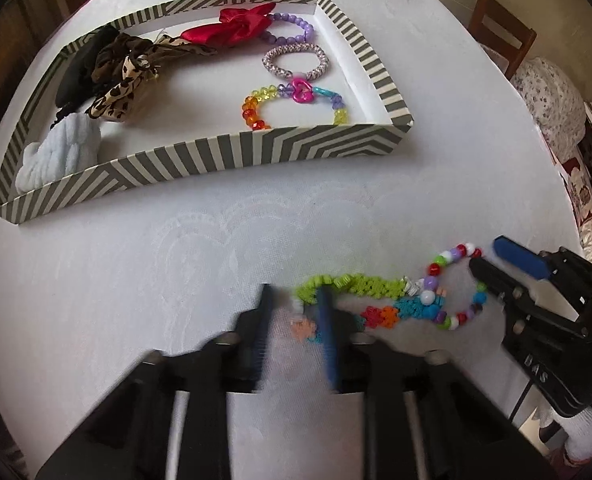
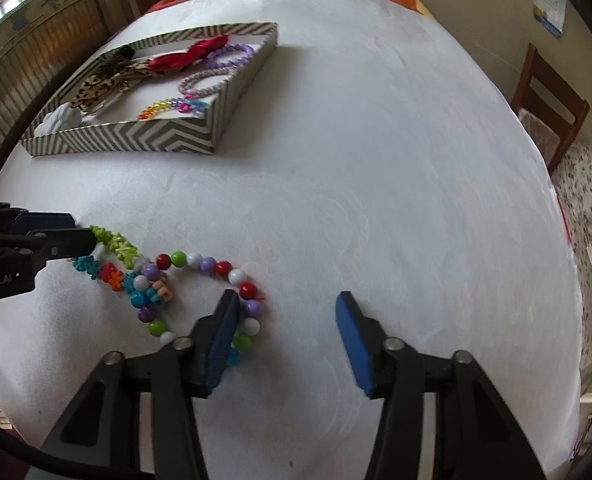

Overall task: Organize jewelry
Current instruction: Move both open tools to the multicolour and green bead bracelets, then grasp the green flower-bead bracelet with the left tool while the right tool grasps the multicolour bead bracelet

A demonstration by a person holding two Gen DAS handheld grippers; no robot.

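Two bracelets lie tangled on the white cloth: a woven green, orange and teal bracelet and a round-bead bracelet. My left gripper points down over the woven one's left end. Its blurred fingers stand apart, with that end between them and the right pad across the green part. My right gripper is open at the bead bracelet's right side. Its left finger rests over the beads, and only bare cloth lies between the pads.
A striped tray at the back left holds several bracelets, a red bow and scrunchies. A wooden chair stands past the table's right edge. Bare cloth stretches between the tray and the grippers.
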